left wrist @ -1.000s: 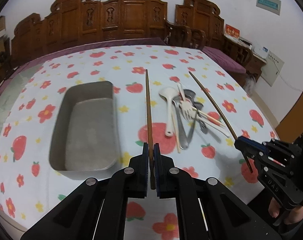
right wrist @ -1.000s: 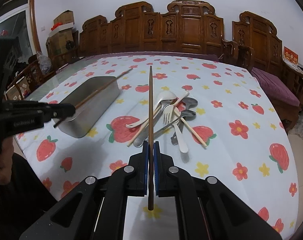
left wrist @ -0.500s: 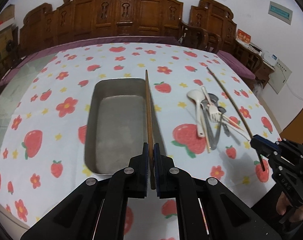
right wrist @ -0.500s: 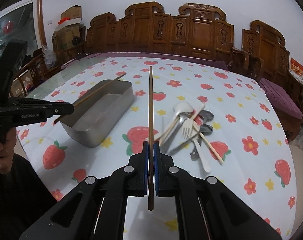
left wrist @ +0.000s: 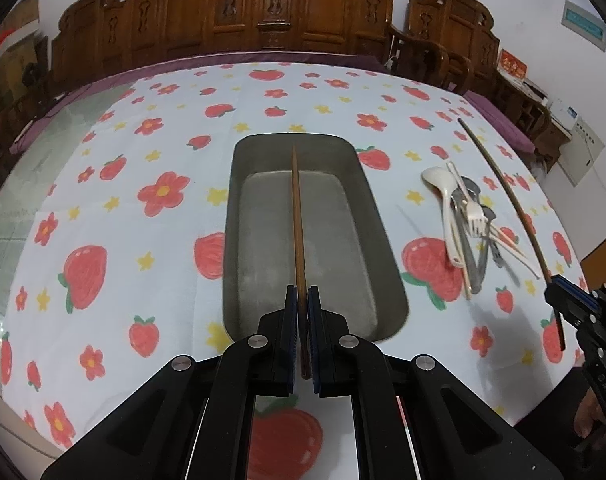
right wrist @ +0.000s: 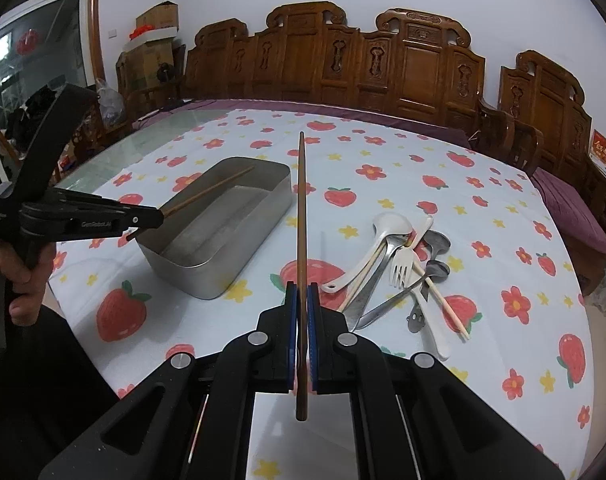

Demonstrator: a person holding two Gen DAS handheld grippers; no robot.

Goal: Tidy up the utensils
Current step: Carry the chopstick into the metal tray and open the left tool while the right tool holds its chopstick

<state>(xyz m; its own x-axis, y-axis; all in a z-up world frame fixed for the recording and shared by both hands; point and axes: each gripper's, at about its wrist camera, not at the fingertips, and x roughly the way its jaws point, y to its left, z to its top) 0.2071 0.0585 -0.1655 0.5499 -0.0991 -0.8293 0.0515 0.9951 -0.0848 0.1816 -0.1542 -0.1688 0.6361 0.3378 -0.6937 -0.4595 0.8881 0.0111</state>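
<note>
Two grippers are each clamping one chopstick: left gripper (left wrist: 302, 304), lettered "GenRobot.AI", is pointing its chopstick (left wrist: 297, 216) down into the tray (left wrist: 383, 240); right gripper (right wrist: 302, 300) is angling its chopstick (right wrist: 301, 208) over the worktop (right wrist: 503, 240).

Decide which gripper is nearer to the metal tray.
Left. The left gripper holds its chopstick over the metal tray; the right gripper holds another beside it, nearer the utensil pile.

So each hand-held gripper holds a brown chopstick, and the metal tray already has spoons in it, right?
Not quite. The metal tray holds no spoons; they lie in a pile on the tablecloth beside it, as the right wrist view shows. Each hand-held gripper does hold a chopstick.
</note>
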